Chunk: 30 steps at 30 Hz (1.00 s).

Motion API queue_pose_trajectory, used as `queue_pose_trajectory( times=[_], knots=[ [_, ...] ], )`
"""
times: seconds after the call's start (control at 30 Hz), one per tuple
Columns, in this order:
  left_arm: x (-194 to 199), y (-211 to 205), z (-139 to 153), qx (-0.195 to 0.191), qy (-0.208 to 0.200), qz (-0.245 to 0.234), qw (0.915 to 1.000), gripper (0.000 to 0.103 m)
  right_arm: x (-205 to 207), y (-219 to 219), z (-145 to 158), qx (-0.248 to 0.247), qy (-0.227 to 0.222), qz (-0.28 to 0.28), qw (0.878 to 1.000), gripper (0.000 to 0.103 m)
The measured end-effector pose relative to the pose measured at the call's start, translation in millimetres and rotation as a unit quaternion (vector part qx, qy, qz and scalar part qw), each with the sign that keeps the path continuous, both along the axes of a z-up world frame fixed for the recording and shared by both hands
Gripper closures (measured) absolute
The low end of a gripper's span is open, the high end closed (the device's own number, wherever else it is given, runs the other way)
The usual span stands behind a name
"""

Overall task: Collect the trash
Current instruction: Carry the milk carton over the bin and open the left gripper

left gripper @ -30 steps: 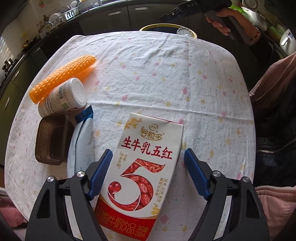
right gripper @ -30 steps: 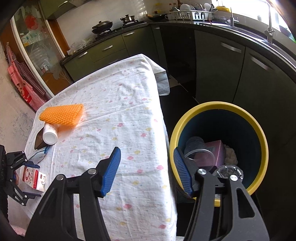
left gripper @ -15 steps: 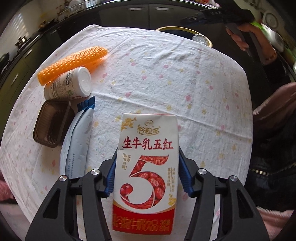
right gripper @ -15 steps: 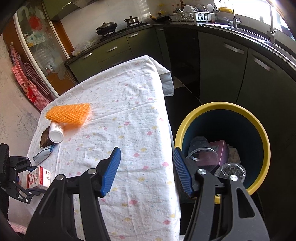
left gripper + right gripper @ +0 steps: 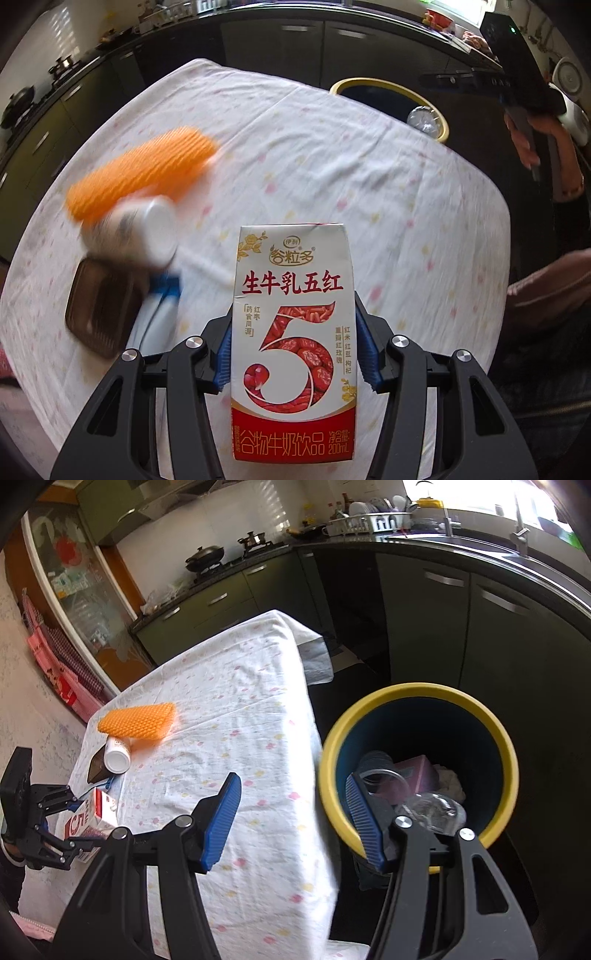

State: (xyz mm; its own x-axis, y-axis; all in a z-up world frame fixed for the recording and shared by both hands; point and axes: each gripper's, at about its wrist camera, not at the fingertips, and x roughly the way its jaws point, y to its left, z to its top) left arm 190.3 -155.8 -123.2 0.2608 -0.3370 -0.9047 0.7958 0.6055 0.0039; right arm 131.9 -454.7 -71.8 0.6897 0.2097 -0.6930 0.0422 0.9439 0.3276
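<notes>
Now carrying the milk carton (image 5: 293, 343) toward the yellow-rimmed bin (image 5: 388, 86) at upper right of the frame: keeping it level, clearing the surface (image 5: 332, 177) edge before letting go. Left tongs (image 5: 295, 354) are clamping the carton's sides, lower centre. Right tongs (image 5: 293, 818) are standing apart, holding nothing, hovering by the bin rim.

Clothed table (image 5: 236, 709) — sponge (image 5: 136, 722), bottle (image 5: 117, 755), tray (image 5: 96, 770), pouch (image 5: 157, 319)

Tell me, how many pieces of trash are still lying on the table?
4: an orange sponge, a white bottle beside it, a brown tray, and a blue-white pouch. The milk carton is already in the left gripper. More may be hidden.
</notes>
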Motion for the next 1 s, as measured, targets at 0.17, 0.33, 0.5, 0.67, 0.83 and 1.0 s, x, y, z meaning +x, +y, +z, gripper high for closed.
queue_pose_trajectory(
  times=[0.17, 0.33, 0.5, 0.67, 0.83, 1.0],
  knots=[
    [16.6, -51.4, 7.9, 0.001, -0.013, -0.029, 0.9995, 0.049, -17.1, -32.9, -5.0, 0.015, -0.007, -0.032, 0.999, 0.047],
    [34.1, -125.2, 17.8, -0.016, -0.015, -0.073, 0.9971, 0.049, -39.1, -69.4, -12.4, 0.03, -0.008, -0.072, 0.997, 0.047],
    [49.4, -206.5, 23.0, -0.038, -0.018, -0.118, 0.9922, 0.049, -59.9, -98.6, -18.5, 0.039, -0.005, -0.107, 0.993, 0.046],
    [70.9, -281.4, 13.1, -0.038, -0.007, -0.136, 0.99, 0.049, -72.8, -114.7, -24.6, 0.046, -0.001, -0.128, 0.991, 0.046],
    [93.3, -347.2, -11.7, -0.019, -0.002, -0.131, 0.9913, 0.049, -75.3, -119.0, -29.2, 0.052, 0.003, -0.134, 0.99, 0.046],
    [109.1, -373.0, -24.8, -0.018, -0.016, -0.102, 0.9945, 0.04, -74.2, -119.0, -28.3, 0.053, 0.004, -0.133, 0.99, 0.046]
  ],
)
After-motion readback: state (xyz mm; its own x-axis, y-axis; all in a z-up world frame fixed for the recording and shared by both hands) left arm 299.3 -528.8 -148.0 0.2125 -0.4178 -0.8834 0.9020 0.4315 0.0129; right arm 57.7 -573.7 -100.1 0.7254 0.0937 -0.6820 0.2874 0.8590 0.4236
